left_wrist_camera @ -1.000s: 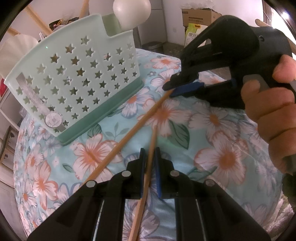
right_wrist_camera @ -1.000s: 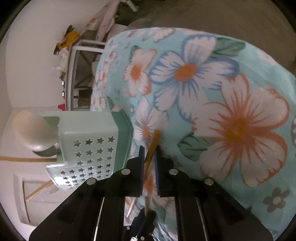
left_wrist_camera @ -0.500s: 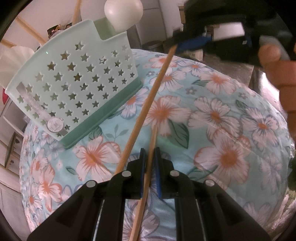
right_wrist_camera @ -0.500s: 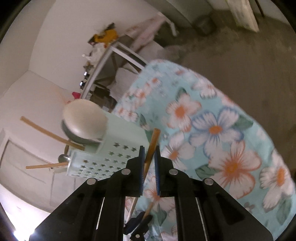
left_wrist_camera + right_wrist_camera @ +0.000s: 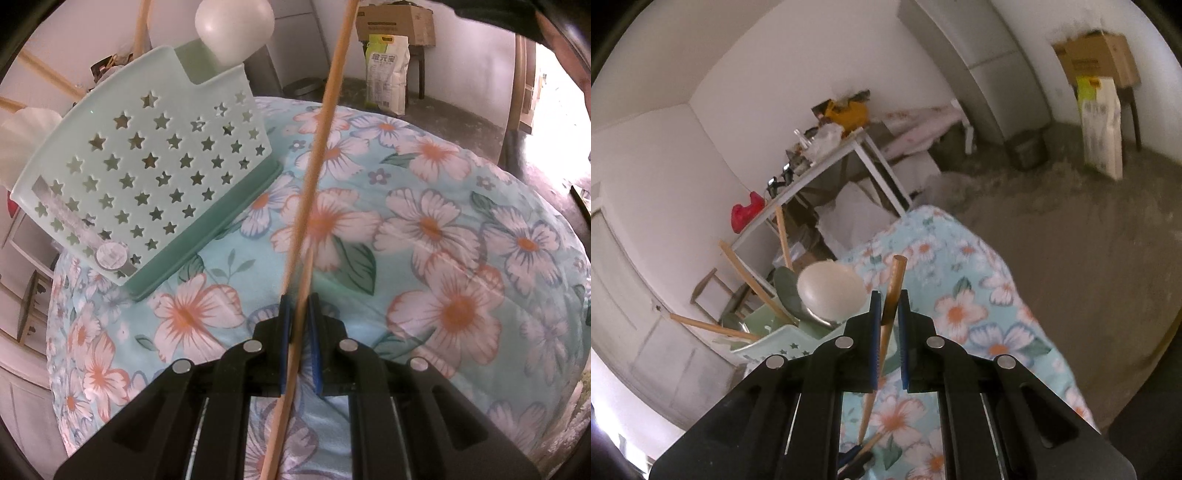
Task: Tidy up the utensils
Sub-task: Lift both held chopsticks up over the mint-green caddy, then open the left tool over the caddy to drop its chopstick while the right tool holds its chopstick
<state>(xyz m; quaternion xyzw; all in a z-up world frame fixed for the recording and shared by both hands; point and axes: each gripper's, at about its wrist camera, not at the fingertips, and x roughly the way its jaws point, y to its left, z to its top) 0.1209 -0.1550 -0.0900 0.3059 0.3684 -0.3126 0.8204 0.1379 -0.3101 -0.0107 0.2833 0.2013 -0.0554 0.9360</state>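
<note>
My left gripper [image 5: 297, 299] is shut on a wooden chopstick [image 5: 309, 266], low over the floral tablecloth [image 5: 461, 229]. A second chopstick [image 5: 325, 118] stands steeply up in front of it, its lower end by my left fingertips. In the right wrist view my right gripper [image 5: 888, 295] is shut on that second chopstick [image 5: 895, 280], high above the table. The left gripper [image 5: 853, 458] shows far below it. A mint green holder with star holes [image 5: 155, 177] stands at the left, apart from both grippers. It holds a white ladle [image 5: 232, 26] and several wooden-handled utensils [image 5: 753, 288].
A cardboard box [image 5: 391, 18] and a white and yellow bag [image 5: 388, 77] stand on the floor beyond the table. A white shelf table [image 5: 820, 166] with clutter stands behind the holder. The tablecloth drops off at the far and right edges. A hand [image 5: 565, 44] shows at the top right.
The right gripper has risen and rolled, and it has swung its chopstick from a low slant to nearly upright. The left gripper has kept still with its chopstick.
</note>
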